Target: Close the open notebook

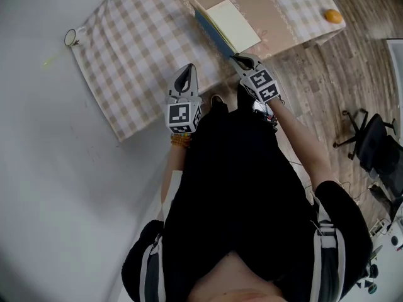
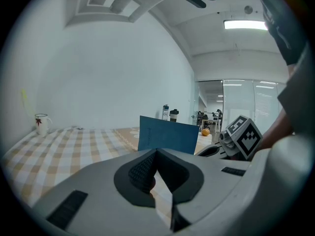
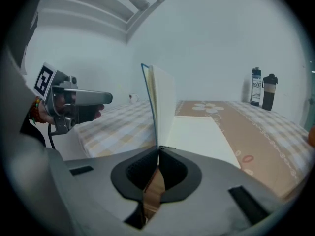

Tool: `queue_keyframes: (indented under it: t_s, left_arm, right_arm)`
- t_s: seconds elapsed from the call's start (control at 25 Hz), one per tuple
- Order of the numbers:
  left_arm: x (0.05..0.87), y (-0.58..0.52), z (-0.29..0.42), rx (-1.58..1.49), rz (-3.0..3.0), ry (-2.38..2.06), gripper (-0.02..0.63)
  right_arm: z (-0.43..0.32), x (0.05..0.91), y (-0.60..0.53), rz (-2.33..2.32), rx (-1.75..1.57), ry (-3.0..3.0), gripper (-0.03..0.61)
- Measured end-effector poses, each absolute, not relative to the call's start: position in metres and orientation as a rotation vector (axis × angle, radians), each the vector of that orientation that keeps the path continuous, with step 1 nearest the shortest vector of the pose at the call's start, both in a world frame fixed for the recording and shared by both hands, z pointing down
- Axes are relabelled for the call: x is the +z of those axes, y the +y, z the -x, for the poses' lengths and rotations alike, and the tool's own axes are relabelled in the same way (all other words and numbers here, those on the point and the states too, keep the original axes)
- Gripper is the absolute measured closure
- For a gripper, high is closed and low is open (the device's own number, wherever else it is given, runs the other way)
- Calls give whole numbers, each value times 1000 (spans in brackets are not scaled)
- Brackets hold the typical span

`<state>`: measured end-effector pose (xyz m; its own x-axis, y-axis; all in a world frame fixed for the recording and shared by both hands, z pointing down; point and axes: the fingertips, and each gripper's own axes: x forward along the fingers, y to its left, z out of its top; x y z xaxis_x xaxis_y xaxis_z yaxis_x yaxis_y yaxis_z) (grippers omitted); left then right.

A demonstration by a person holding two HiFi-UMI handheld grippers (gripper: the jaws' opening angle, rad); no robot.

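Observation:
The notebook (image 1: 234, 21) lies open on the table with cream pages showing. Its blue cover (image 1: 208, 29) and a few pages stand upright at the left side; the cover appears as a blue panel (image 2: 167, 134) in the left gripper view and as a thin upright edge (image 3: 146, 102) in the right gripper view. My right gripper (image 1: 237, 57) is shut on the near bottom edge of that upright cover (image 3: 158, 150). My left gripper (image 1: 187, 72) hovers over the table's near edge, left of the notebook, shut with nothing between its jaws (image 2: 156, 154).
A checked tablecloth (image 1: 126, 61) covers the table, with a brown runner (image 3: 256, 132) under the notebook. A white mug (image 1: 72, 38) stands at the far left corner, an orange (image 1: 333, 16) at the right, two bottles (image 3: 261, 87) at the back. An office chair (image 1: 378, 146) stands on the wooden floor.

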<state>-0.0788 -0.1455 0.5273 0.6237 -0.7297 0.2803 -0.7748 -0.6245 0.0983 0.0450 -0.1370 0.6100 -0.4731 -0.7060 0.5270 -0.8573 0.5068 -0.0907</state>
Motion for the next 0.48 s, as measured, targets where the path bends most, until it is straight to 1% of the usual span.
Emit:
queue_keyframes:
  t_s: [0.48]
  left_arm:
    - [532,-144,78,339,-2630,-1232,607]
  right_arm:
    - [-57,616,-139,-1361,614,-2312,565]
